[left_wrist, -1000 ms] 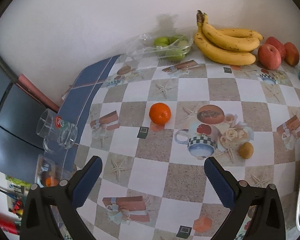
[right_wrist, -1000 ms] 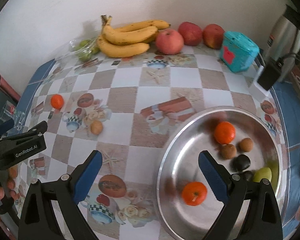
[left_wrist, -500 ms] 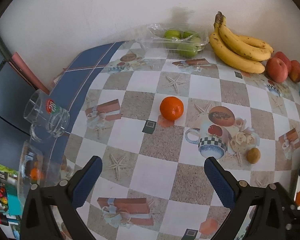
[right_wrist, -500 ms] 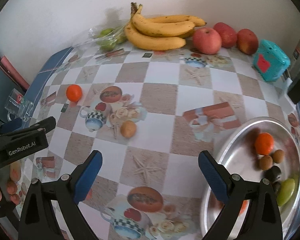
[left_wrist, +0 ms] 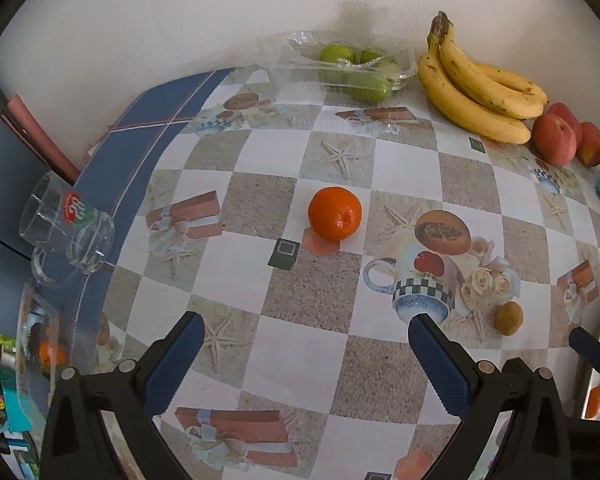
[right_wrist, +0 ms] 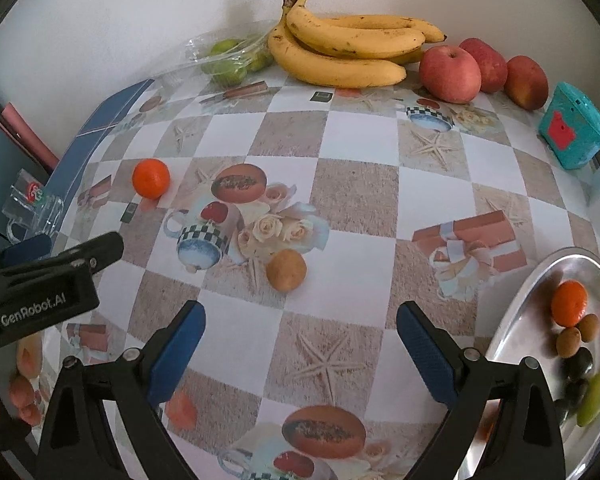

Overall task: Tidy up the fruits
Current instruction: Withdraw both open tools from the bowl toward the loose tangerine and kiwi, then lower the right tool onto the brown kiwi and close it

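An orange mandarin (left_wrist: 335, 213) lies on the patterned tablecloth, ahead of my open, empty left gripper (left_wrist: 306, 346). It also shows in the right wrist view (right_wrist: 151, 178). A small brown fruit (right_wrist: 286, 270) lies just ahead of my open, empty right gripper (right_wrist: 300, 338); in the left wrist view it (left_wrist: 508, 318) is to the right. A silver tray (right_wrist: 512, 320) at the right holds a mandarin (right_wrist: 569, 303) and several small fruits. The left gripper's body (right_wrist: 40, 280) shows at the left of the right wrist view.
Bananas (right_wrist: 340, 52), red apples (right_wrist: 450, 74) and a clear box of green fruit (left_wrist: 352, 66) line the back wall. A teal box (right_wrist: 574, 126) stands at the right. A glass mug (left_wrist: 66, 226) sits at the table's left edge.
Both grippers have moved left and closer to the table. The mandarin and the brown fruit look larger and nearer. The tray has slid to the right edge of the right wrist view.
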`<state>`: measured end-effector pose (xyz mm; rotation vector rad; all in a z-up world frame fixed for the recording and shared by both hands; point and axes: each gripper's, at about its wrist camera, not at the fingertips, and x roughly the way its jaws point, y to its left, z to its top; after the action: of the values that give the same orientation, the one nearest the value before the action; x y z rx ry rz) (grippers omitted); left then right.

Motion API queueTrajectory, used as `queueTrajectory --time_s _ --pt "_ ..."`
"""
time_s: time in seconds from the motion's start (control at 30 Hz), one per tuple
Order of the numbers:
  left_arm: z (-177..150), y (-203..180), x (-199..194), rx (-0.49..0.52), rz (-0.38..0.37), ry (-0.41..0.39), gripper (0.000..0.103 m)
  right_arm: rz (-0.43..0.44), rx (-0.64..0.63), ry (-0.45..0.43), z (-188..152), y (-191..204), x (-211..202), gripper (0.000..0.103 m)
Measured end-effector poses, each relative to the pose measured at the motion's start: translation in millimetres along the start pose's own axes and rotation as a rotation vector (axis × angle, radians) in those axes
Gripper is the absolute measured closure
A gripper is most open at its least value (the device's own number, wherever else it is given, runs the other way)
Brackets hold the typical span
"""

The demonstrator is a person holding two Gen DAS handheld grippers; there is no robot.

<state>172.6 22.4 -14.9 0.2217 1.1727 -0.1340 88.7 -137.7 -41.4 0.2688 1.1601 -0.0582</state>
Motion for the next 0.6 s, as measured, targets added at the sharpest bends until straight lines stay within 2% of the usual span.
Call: queueTrajectory --time_s 0.07,0.17,0.33,0.4,0.53,0.6 --pt "1 -1 4 0.002 -0.006 0.007 0.0 0.008 0.003 -0.004 1 0 3 0.008" --pt "2 -2 7 -0.002 -0.014 0.013 0.0 0.014 0.006 -0.001 2 -1 8 0.031" --pt "3 -3 11 -0.004 -0.022 0.02 0.0 0.018 0.021 0.017 2 -4 18 0.031" --pt "3 -3 12 -0.004 -0.026 0.023 0.0 0.024 0.032 0.017 3 -5 20 0.039" --pt "3 -2 14 -0.007 -0.029 0.024 0.0 0.025 0.037 0.015 6 -5 23 0.043" --pt "4 -2 15 -0.009 -0.027 0.025 0.0 0.024 0.032 0.017 8 -4 25 0.053"
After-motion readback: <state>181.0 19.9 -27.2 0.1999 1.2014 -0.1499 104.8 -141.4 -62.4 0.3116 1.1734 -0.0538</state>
